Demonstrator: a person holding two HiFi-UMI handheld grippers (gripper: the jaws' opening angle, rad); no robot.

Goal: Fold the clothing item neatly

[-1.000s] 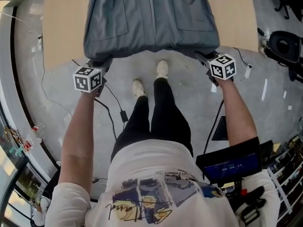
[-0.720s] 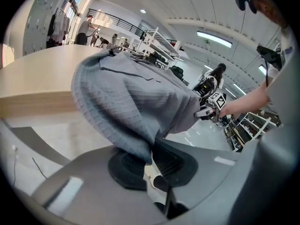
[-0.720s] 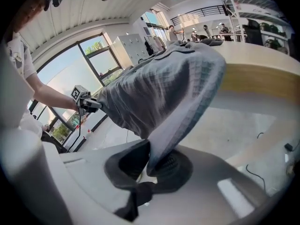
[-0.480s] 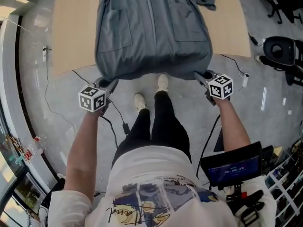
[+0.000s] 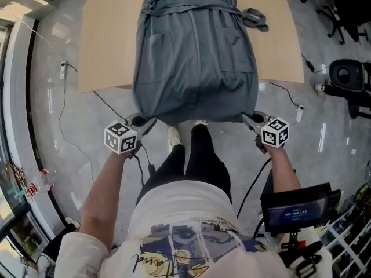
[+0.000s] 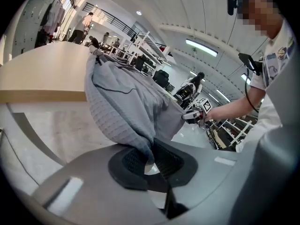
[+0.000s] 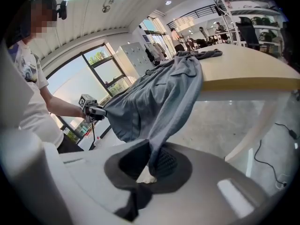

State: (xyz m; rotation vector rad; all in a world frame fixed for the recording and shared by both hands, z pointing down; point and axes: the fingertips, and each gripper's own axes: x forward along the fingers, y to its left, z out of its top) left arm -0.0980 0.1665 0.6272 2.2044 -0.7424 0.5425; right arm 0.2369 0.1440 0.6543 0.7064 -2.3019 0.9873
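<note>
Since a second ago, both grippers had drawn back toward the person, at 6 o'clock in the head view. This pulled the hem of the grey garment (image 5: 196, 57) off the near edge of the table (image 5: 110, 39), so that a wide band of cloth hung out past that edge over the floor (image 5: 58, 132). The left gripper (image 5: 146, 124) was clamped on the hem corner at 7 o'clock of the garment, and the right gripper (image 5: 249, 119) on the corner at 5 o'clock. In each gripper's own view the cloth was pinched between the dark pads, with the jaws pressed together on it. The hem stretched between the two grippers, sagging slightly in the middle. The rest of the garment lay along the tabletop toward 12 o'clock, with its belt end trailing out at 2 o'clock. Bare tabletop showed at 9 o'clock and 3 o'clock of the garment. Open floor lay between the table edge and the person, where one shoe (image 5: 173, 135) showed just below the hem. A thin cable (image 5: 110, 106) ran across the floor near the left gripper, and a black chair (image 5: 348, 74) stood well apart at 3 o'clock.
</note>
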